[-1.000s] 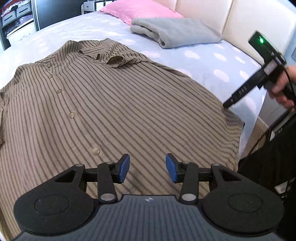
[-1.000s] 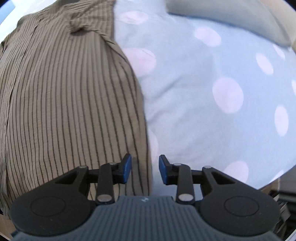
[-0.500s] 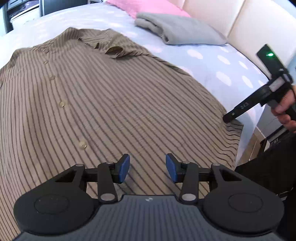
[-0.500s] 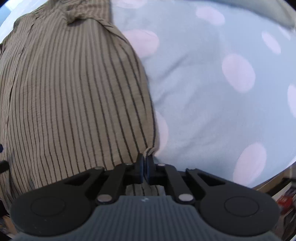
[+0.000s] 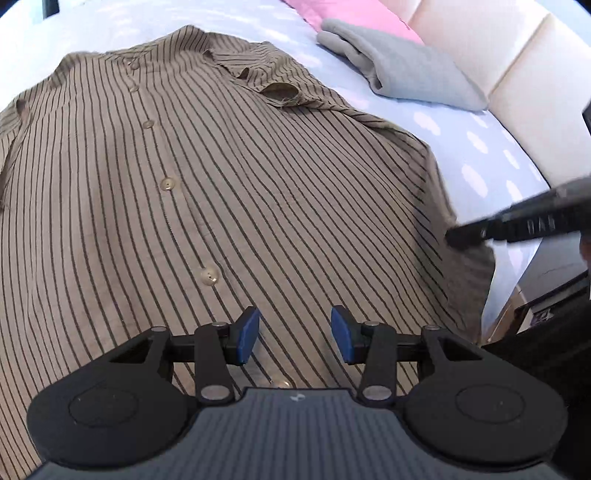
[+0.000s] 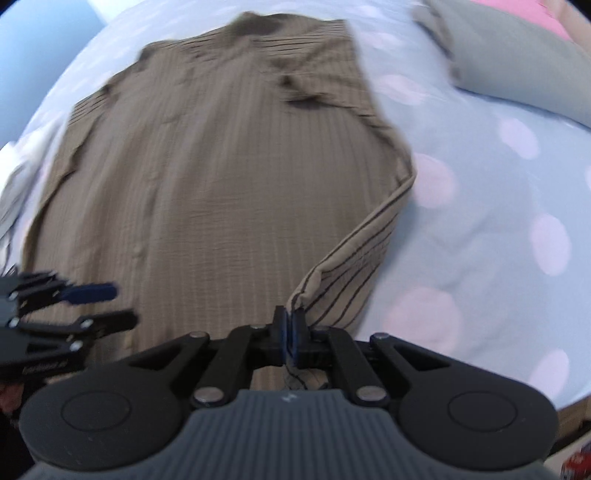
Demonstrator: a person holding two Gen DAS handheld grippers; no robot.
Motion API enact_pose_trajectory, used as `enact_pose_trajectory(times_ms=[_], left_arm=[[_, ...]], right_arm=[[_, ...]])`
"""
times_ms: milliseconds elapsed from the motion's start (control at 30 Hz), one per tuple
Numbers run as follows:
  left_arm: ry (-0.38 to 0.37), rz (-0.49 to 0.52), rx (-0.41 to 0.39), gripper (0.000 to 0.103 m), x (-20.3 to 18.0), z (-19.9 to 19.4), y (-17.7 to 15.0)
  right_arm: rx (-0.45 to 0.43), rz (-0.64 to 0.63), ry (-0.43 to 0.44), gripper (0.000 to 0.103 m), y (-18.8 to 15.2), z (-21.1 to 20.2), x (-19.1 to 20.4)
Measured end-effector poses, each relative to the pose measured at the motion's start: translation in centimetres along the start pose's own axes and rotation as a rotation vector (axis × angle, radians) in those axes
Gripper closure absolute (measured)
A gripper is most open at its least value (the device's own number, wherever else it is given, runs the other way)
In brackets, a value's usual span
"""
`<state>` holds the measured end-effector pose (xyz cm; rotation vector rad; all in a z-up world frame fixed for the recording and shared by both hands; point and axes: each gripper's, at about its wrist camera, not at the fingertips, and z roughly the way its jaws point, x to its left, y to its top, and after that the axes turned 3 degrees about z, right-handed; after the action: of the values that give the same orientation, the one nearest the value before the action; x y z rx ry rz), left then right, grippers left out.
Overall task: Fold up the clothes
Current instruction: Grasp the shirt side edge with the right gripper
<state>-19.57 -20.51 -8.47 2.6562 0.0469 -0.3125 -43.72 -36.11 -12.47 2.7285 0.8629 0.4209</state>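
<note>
Across the bed (image 5: 491, 147), with its pale blue sheet and cloud print, a brown striped button shirt (image 5: 221, 184) lies spread flat, button placket up, collar toward the headboard. A folded grey garment (image 5: 406, 74) rests beyond it, against a pink pillow (image 5: 354, 14).

Right tool (image 6: 288, 332): jaws closed on the shirt's right-hand side edge near the hem. That edge is raised off the sheet in a narrow tented ridge running back toward the shoulder; the rest of the shirt stays flat.

Left tool (image 5: 293, 334): jaws well apart, holding nothing, hovering just above the lower front panel, right of the button line.

Risks, as judged:
- Pinch takes only a thin bite of hem; the cloth could slip out if the pull is quick or steep.
- One-point hold means the edge may sag and fold over crooked, or drag the whole shirt sideways across the sheet, since nothing pins the far side.
- Right view is motion-blurred, so grip depth is uncertain.
</note>
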Motion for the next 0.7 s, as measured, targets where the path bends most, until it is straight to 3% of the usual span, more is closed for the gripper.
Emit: enact_pose_trajectory(times_ms=[133, 300, 700], left_arm=[[-0.041, -0.018, 0.008, 0.062, 0.7, -0.7, 1.1], [-0.136, -0.062, 0.004, 0.062, 1.0, -0.6, 2.8], [-0.237, -0.162, 0.090, 0.062, -0.8, 5.4, 5.3]], right_arm=[[0.030, -0.066, 0.026, 0.100, -0.4, -0.6, 2.4], [0.075, -0.144, 0.040, 0.100, -0.5, 1.4, 4.8], [0.137, -0.188, 0.040, 0.099, -1.6, 3.0, 4.7]])
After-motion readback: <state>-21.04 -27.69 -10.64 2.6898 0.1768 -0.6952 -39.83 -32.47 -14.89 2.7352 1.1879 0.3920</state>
